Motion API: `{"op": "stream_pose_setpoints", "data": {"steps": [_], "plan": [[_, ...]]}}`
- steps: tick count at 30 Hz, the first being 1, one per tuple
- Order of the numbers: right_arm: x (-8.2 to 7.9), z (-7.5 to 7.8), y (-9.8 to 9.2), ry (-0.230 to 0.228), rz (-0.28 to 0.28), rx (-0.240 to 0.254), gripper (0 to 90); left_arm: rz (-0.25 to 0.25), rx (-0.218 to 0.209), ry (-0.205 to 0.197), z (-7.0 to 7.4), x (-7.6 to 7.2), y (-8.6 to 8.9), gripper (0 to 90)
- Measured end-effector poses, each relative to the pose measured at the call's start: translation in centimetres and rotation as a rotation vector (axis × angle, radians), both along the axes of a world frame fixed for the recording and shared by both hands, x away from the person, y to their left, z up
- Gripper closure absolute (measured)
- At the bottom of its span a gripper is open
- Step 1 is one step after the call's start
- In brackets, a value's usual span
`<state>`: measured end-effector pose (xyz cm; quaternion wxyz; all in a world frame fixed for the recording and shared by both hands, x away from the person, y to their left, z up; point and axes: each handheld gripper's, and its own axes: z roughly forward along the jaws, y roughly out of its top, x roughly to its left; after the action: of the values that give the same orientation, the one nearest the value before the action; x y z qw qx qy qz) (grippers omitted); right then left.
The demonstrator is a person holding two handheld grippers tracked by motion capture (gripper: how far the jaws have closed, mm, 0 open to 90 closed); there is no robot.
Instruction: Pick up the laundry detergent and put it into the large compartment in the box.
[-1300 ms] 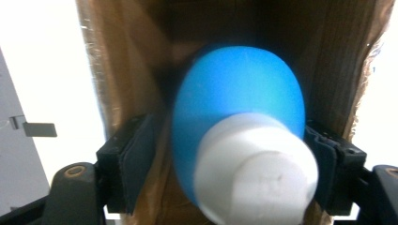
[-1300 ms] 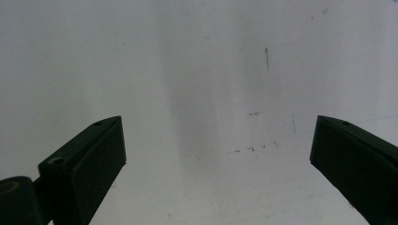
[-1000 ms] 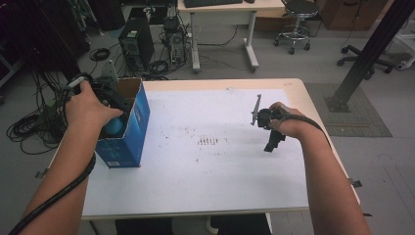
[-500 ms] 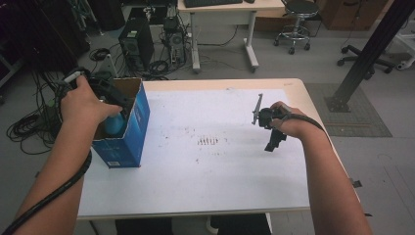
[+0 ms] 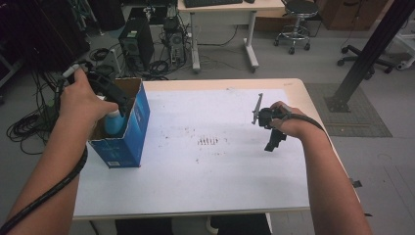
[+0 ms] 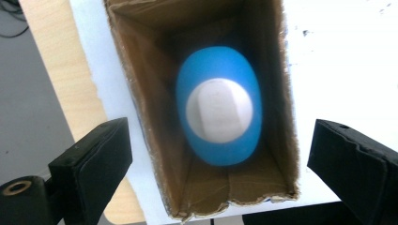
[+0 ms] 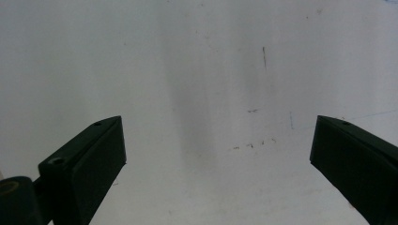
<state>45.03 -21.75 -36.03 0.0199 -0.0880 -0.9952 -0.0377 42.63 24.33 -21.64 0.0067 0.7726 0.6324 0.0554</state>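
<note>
Two grippers are in use, and we log them from left to right. At the table's left edge stands a box [image 5: 128, 128], blue outside and brown card inside, open at the top. In it we see a bottle [image 6: 218, 105], blue with a white cap, upright on the box floor and clear of the walls in the left gripper view. The left gripper [image 5: 113, 96] hangs over the box mouth, pointing down. Its jaws have just been opening; they now stand wide, one to each side of the box, and nothing is between the pads. The bottle lies free below them. We note a trailing cable [image 5: 46, 193] along the left forearm. Mid-table, on the white sheet [image 5: 205, 171], is a small row of dark marks [image 5: 209, 141]. Right of it, the right gripper [image 5: 272, 137] is held above the bare sheet, well apart from the box. Its jaws are spread wide and hold nothing.
</note>
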Motion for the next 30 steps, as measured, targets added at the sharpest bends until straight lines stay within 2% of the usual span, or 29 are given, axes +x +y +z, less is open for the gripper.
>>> {"op": "stream_pose_setpoints", "data": {"steps": [6, 10, 12, 18, 19, 21, 23, 27, 29, 30], "plan": [[-0.1, 0.1, -0.2, -0.004, -0.004, 0.001, 3.8, -0.035, -0.01, 0.008, 0.2, -0.1, -0.4, 0.2], [-0.1, 0.1, -0.3, -0.004, -0.001, 0.003, 3.8, -0.075, -0.026, 0.012, 0.6, -0.2, -1.1, 0.2], [-0.1, 0.2, -0.3, -0.003, -0.006, 0.003, 3.8, -0.123, -0.065, 0.029, 0.8, -0.4, -1.7, 0.2], [-0.1, 0.1, -0.3, -0.003, -0.004, -0.001, 3.8, -0.253, -0.086, 0.024, 1.5, -1.1, -4.2, 0.2], [-0.1, 0.1, -0.3, -0.003, -0.004, 0.0, 3.8, -0.276, -0.108, 0.026, 1.5, -1.1, -4.6, 0.2], [-0.1, 0.1, -0.3, -0.005, -0.006, 0.005, 3.8, -0.323, -0.158, 0.06, 1.2, -1.2, -5.5, 0.2], [-0.1, 0.1, -0.3, -0.007, -0.007, 0.008, 3.8, -0.363, -0.149, 0.073, 1.0, -1.2, -6.4, 0.2], [-0.2, 0.2, -0.2, -0.007, -0.005, 0.008, 3.8, -0.42, -0.142, 0.074, 0.8, -1.3, -7.5, 0.2], [-0.2, 0.2, -0.3, -0.009, 0.0, 0.009, 3.8, -0.458, -0.146, 0.084, 0.7, -1.3, -8.0, 0.2], [-0.2, 0.3, -0.3, -0.009, -0.001, 0.009, 3.8, -0.474, -0.162, 0.092, 0.6, -1.4, -8.2, 0.2]]}}
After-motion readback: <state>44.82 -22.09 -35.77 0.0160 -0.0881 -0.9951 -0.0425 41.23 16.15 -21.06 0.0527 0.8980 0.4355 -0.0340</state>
